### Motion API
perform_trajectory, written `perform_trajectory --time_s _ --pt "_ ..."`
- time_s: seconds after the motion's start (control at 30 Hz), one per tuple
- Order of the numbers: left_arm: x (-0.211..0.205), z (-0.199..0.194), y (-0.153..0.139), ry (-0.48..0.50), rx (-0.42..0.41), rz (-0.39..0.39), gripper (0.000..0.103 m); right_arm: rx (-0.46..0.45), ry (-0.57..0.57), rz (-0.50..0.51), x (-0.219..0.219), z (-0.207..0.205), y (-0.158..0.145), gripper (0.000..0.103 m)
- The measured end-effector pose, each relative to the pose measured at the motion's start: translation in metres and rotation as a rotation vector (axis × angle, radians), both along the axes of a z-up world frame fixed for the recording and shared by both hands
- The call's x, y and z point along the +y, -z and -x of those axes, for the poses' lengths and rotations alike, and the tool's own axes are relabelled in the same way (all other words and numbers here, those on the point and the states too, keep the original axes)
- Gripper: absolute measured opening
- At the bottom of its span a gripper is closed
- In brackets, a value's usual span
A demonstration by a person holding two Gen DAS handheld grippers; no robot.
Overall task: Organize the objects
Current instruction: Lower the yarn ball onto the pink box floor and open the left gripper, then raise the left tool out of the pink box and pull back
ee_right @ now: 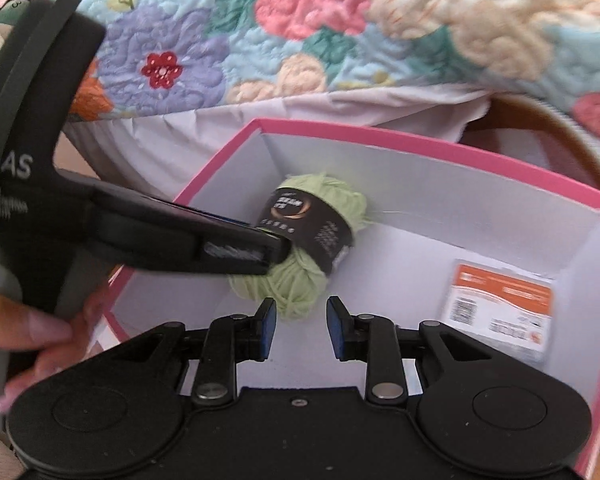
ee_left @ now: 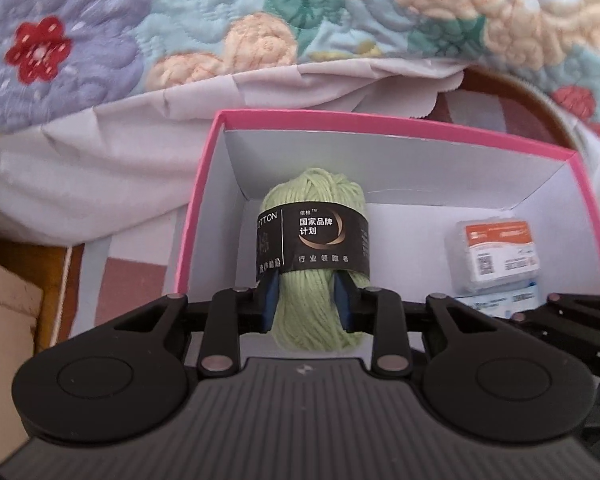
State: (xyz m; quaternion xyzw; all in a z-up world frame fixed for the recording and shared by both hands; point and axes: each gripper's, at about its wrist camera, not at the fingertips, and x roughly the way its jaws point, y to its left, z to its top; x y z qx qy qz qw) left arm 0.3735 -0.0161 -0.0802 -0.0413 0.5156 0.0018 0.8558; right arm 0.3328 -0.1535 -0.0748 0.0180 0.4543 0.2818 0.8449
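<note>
Blue pads of the left gripper (ee_left: 306, 300) pinch the lower half of the green yarn ball (ee_left: 314, 240), held inside the pink box (ee_left: 204, 184). Lowering it until it rests on the box floor, then letting go, seems the clean way. An orange-labelled packet (ee_left: 496, 254) lies in the box's right corner. Beside it, the right gripper (ee_right: 301, 326) hangs empty, jaws narrow.

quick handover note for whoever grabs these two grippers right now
Left gripper: shut on the pale green yarn ball with the black paper band, held inside the pink-rimmed white cardboard box.
Right gripper: shut, nothing between the fingers, over the box.
Orange-and-white labelled packet: already in the box, right side.
Left to do: release the yarn and withdraw both grippers.
</note>
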Motion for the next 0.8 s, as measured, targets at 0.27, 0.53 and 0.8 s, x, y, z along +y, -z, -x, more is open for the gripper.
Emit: perform_trajectory --time_s 0.27,0.53,0.8 --pt "0.011 0.029 -0.023 -0.009 -0.012 0.035 0.029 -0.047 0.049 0.018 -0.017 0.023 -0.019 0.034" --pt "0.024 0.059 -0.054 0.010 -0.011 0.060 0.030 -0.112 0.044 0.056 -0.016 0.050 -0.053 0.036" --pt "0.032 0.096 -0.082 0.034 -0.022 0.041 0.037 -0.157 0.058 0.074 -0.020 0.083 -0.088 0.039"
